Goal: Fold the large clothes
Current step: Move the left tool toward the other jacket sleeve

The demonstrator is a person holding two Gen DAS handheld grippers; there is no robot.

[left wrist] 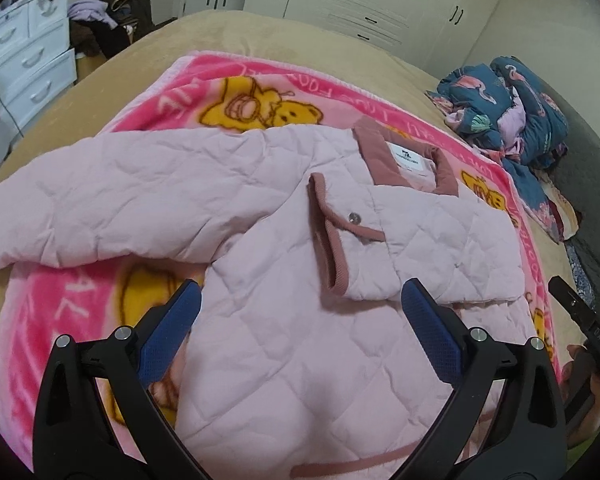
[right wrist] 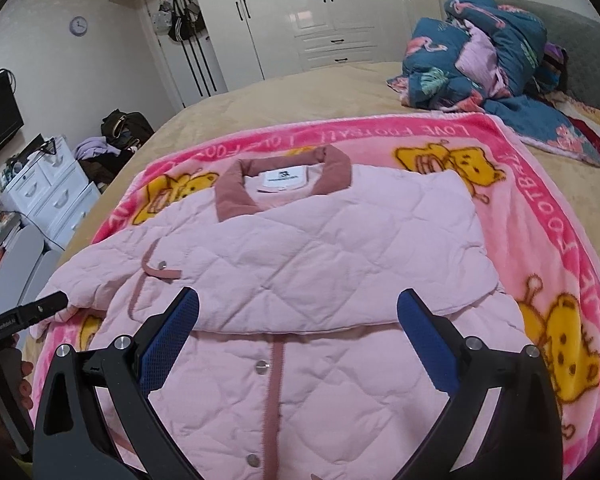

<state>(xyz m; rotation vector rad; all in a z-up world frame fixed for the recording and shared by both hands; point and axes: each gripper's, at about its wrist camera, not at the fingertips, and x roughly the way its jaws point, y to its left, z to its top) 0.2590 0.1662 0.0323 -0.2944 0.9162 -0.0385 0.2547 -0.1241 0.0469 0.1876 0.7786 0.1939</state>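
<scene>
A pale pink quilted jacket (left wrist: 284, 340) (right wrist: 300, 248) with a dusty-rose collar (right wrist: 284, 184) lies front up on a pink cartoon-bear blanket (right wrist: 540, 216). Its right sleeve lies folded across the chest, the cuff (left wrist: 328, 236) with a snap near the middle. The other sleeve (left wrist: 112, 192) stretches out to the left. My left gripper (left wrist: 300, 320) hovers open above the jacket's lower body, nothing between its blue pads. My right gripper (right wrist: 298, 328) also stands open over the folded sleeve's edge and the button placket (right wrist: 276, 392), holding nothing.
The blanket (left wrist: 80, 320) covers a tan bed (left wrist: 260, 40). A crumpled blue flamingo-print quilt (right wrist: 488, 60) sits at the bed's head. White drawers (left wrist: 28, 64), bags and clothes stand beyond the far side, and white wardrobes (right wrist: 320, 12) line the wall. A hand (right wrist: 20, 380) shows at the left edge.
</scene>
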